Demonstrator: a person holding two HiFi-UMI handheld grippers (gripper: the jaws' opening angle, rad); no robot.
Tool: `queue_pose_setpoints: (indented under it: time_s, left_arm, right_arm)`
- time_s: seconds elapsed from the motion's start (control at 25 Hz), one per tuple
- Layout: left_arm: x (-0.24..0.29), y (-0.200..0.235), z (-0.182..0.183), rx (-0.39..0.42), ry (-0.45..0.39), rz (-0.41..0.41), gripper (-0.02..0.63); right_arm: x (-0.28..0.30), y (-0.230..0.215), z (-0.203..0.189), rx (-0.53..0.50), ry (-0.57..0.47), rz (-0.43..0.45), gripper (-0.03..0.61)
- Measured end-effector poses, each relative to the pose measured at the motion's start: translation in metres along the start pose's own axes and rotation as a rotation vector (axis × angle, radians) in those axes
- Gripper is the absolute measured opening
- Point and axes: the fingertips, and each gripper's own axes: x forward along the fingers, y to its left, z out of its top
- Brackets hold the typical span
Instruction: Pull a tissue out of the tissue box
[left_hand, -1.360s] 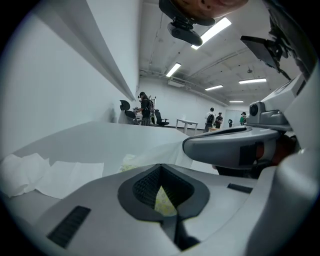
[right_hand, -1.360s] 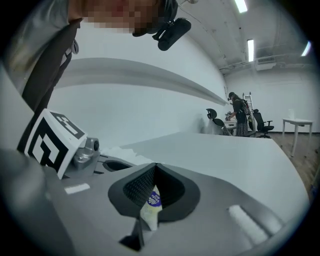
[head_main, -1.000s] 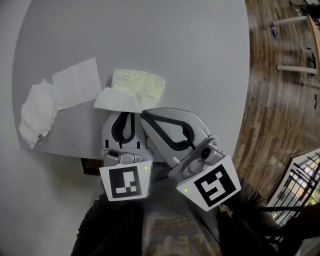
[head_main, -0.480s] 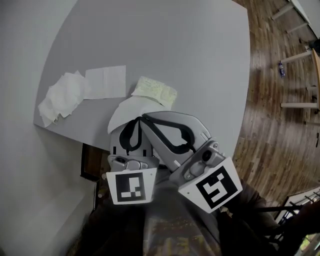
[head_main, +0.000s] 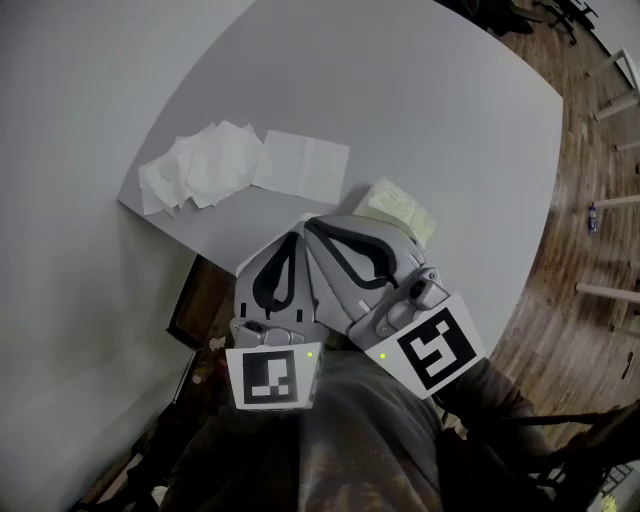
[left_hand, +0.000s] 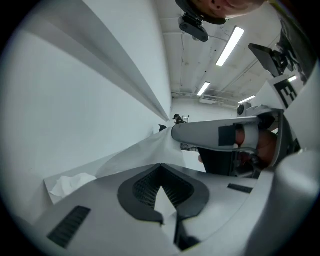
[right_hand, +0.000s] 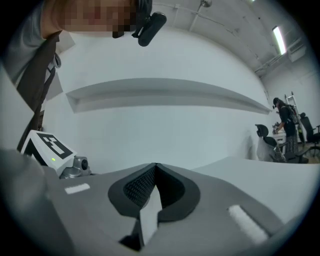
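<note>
A pale yellow-green tissue pack (head_main: 400, 205) lies on the grey round table (head_main: 420, 90), just right of both gripper tips. My left gripper (head_main: 297, 238) and right gripper (head_main: 310, 225) meet tip to tip at the table's near edge. In the left gripper view a white tissue (left_hand: 135, 152) is pinched in the left gripper (left_hand: 161, 167) and stretches up to the right gripper (left_hand: 175, 132). The right gripper view shows the right gripper (right_hand: 155, 167) shut with a pale strip of tissue (right_hand: 147, 220) between its jaws. The head view hides the held tissue behind the grippers.
A crumpled heap of tissues (head_main: 195, 165) and a flat tissue (head_main: 302, 165) lie on the table to the left. The table edge (head_main: 165, 215) runs close below them. Wooden floor (head_main: 590, 200) lies to the right, and a dark object (head_main: 195, 310) sits under the table.
The head view has swung, so table and tissues sit higher and tilted. The white tissue seen between pack and gripper tips has left the pack and is now hidden behind the grippers.
</note>
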Motion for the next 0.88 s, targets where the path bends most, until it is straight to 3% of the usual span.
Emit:
queue_pose_setpoints:
  time_s: [0.2,0.36,0.56,0.72,0.88]
  left_arm:
    - [0.023,0.091,0.000,-0.031,0.040,0.037,-0.002]
    - [0.032,0.159,0.007,-0.042,0.039,0.096,-0.001]
    - [0.031,0.208,0.003,-0.058,0.052,0.137,-0.002]
    - [0.026,0.224,-0.004,-0.084,0.060,0.162,-0.002]
    - [0.018,0.229,-0.011,-0.087,0.068,0.176,-0.002]
  right_arm:
    - [0.119,-0.024,-0.015,0.065,0.057,0.015,0.002]
    - [0.200,-0.043,0.008,0.024,0.007,0.004,0.003]
    - [0.245,-0.048,0.037,-0.051,-0.076,-0.040,0.002]
    - [0.255,-0.024,0.002,-0.094,-0.037,-0.006,0.003]
    - [0.262,0.003,-0.063,-0.116,0.074,0.034,0.003]
